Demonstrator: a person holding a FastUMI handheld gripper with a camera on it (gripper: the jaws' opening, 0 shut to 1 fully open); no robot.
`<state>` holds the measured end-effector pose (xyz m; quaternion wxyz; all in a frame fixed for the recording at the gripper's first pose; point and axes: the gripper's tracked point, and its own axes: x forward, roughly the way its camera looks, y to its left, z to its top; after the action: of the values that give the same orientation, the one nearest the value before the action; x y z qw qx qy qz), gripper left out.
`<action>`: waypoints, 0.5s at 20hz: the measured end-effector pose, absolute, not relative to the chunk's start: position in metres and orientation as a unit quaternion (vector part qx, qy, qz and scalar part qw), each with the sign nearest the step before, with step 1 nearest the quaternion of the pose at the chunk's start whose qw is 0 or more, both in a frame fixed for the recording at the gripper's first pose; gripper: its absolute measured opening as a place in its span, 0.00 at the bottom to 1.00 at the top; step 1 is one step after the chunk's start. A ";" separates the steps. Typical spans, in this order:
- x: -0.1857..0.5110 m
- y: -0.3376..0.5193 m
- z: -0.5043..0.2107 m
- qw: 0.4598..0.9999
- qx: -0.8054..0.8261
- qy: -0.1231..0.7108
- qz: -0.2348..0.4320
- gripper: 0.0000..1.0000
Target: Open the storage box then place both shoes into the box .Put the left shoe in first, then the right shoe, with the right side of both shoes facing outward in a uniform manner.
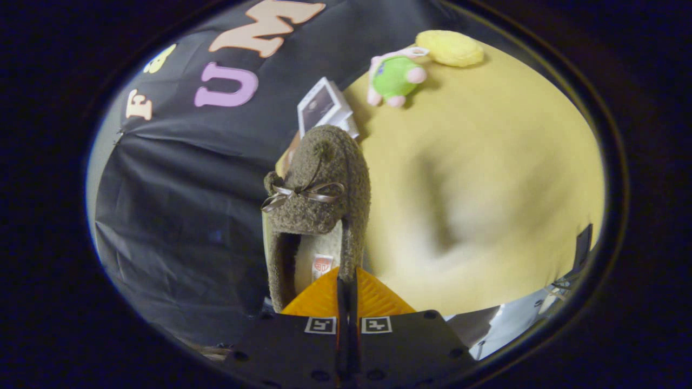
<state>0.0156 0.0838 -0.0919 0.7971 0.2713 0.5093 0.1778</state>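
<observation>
Jaws (346,289) pinch the rim of the fuzzy brown shoe (319,205) at its heel opening, nearly pressed together. Its long axis runs straight ahead from your jaws, toe and bow pointing away, over the yellow bench (486,162). Beyond the toe sits the storage box (323,106), partly hidden by the shoe; you cannot tell whether it is open.
</observation>
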 end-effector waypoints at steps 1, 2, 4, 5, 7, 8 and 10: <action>0.015 0.102 -0.085 0.794 0.271 0.508 0.195 0.03; 0.013 0.119 -0.080 0.791 0.270 0.508 0.210 0.03; 0.010 0.152 -0.077 0.781 0.266 0.514 0.233 0.03; 0.007 0.168 -0.077 0.776 0.263 0.519 0.244 0.03; 0.005 0.193 -0.084 0.770 0.250 0.528 0.258 0.03; 0.006 0.202 -0.091 0.769 0.242 0.533 0.258 0.03; 0.003 0.220 -0.106 0.769 0.223 0.543 0.253 0.03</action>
<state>0.0032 0.2197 -0.1058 0.7688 0.2226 0.5432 0.2535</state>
